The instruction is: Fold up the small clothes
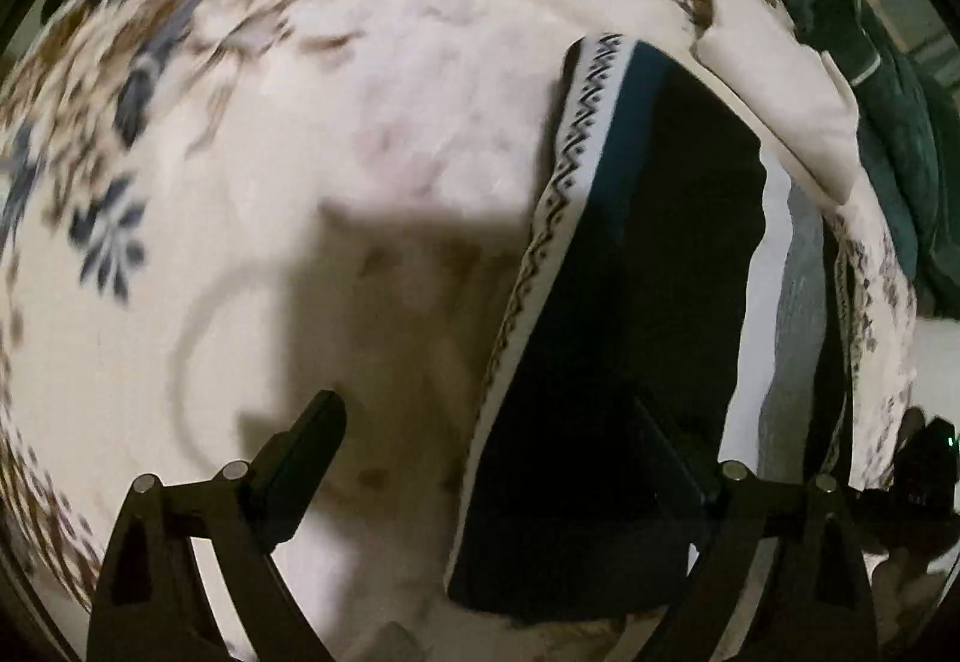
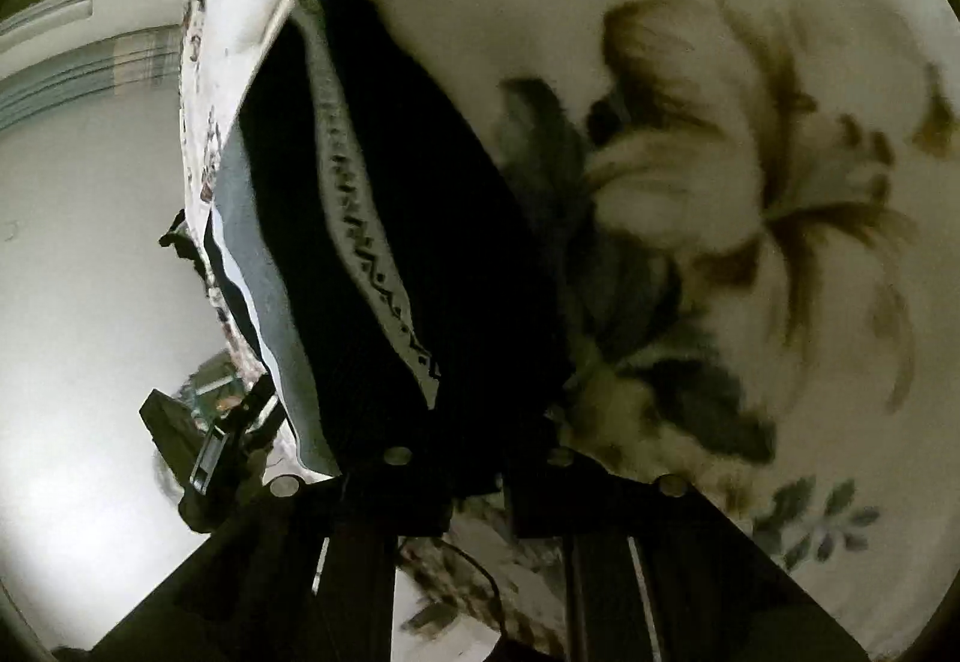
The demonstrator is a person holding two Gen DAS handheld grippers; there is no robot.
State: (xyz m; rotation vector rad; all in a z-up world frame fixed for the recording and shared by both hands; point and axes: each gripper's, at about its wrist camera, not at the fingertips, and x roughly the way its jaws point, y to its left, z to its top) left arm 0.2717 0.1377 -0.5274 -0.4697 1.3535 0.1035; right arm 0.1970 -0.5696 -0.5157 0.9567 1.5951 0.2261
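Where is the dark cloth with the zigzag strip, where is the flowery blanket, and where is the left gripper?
dark cloth point(image 1: 636, 254), left wrist view, its plain dark middle.
flowery blanket point(image 1: 360, 122), left wrist view, a pale bare patch.
left gripper point(image 1: 498, 458), left wrist view, midway between its fingertips.

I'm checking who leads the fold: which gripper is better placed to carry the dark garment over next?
Right, probably: the right gripper looks shut on the garment. The left gripper is open, holding nothing.

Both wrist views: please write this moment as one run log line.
stage: folding | left gripper: open, over black garment | right gripper: shut on black garment | surface: floral blanket
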